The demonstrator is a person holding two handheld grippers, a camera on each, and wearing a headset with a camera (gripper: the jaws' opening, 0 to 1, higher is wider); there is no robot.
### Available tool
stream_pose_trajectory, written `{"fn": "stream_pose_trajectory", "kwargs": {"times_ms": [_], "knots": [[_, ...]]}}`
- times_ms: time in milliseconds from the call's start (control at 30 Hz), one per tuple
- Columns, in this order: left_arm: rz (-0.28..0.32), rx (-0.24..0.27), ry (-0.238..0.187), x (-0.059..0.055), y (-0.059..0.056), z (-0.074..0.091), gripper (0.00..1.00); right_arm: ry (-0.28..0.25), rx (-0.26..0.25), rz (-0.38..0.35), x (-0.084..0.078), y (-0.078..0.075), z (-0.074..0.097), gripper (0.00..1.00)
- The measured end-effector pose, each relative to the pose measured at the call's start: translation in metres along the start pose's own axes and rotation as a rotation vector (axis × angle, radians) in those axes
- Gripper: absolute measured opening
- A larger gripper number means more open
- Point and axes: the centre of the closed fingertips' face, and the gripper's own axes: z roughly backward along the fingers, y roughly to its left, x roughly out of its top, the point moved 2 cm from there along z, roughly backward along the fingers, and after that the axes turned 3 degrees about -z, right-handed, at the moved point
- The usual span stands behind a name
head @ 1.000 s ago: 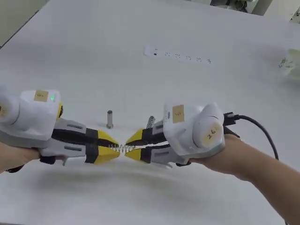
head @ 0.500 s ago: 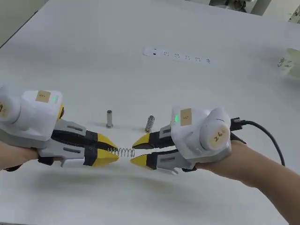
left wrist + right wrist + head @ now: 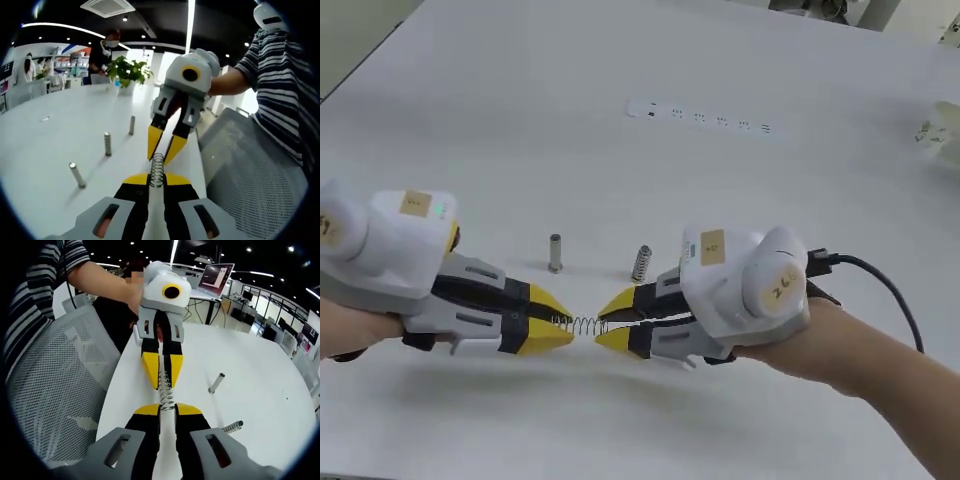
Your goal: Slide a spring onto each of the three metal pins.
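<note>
A small coil spring [image 3: 582,324] hangs level between my two grippers just above the white table [image 3: 620,180]. My left gripper [image 3: 558,331] is shut on one end of the spring [image 3: 157,171]. My right gripper [image 3: 602,326] faces it, and its jaws press on the other end of the spring [image 3: 166,390]. Behind them stands a bare metal pin [image 3: 555,252]. To its right a second pin [image 3: 641,263] wears a spring. In the left gripper view there is a third pin [image 3: 132,125] farther along the row.
A white power strip [image 3: 700,118] lies at the back of the table, and a pale object [image 3: 940,135] sits at the right edge. A cable [image 3: 880,280] trails from my right gripper. A mesh chair [image 3: 55,375] stands at the table's near edge.
Half a second ago my right gripper's jaws stood apart and had drawn back to the right. They have since come together on the spring's end. The left gripper kept its hold.
</note>
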Motion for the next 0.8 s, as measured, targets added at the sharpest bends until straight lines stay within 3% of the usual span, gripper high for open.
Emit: {"fn": "stream_pose_trajectory", "kwargs": {"times_ms": [433, 800], "knots": [[-0.001, 0.005, 0.013, -0.003, 0.0, 0.0, 0.02, -0.016, -0.002, 0.063, 0.019, -0.002, 0.01, 0.07], [-0.015, 0.007, 0.02, -0.004, -0.001, -0.003, 0.02, 0.01, 0.016, 0.153, 0.029, 0.001, 0.01, 0.07]]}}
